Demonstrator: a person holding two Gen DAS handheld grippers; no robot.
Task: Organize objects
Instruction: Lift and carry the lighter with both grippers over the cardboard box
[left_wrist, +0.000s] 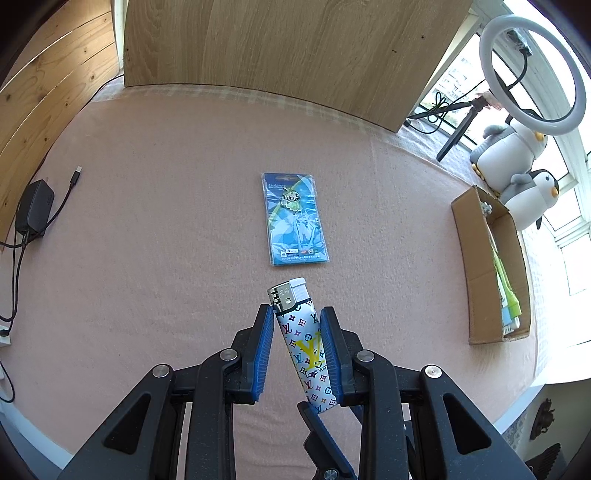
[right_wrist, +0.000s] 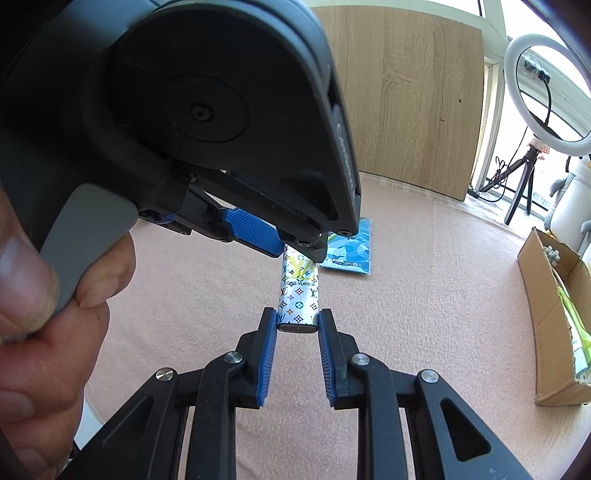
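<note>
Both tools grip the white patterned plastic lighter (left_wrist: 304, 343) in the air above the pink cloth surface (left_wrist: 166, 258): the left tool (left_wrist: 297, 314) clamps its middle, the right tool (right_wrist: 297, 319) its base, probably to pass it across toward the open cardboard box (left_wrist: 476, 266).

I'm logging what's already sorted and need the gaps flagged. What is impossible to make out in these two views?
- Box contents: left wrist view, its wall hides all but green and blue edges; right wrist view, frame edge crops it.
- Blue packet: right wrist view, mostly behind the left gripper; print too small in the left wrist view.
- Lighter top: right wrist view, hidden by the left gripper.
- Right gripper: left wrist view, only one finger shows.
</note>
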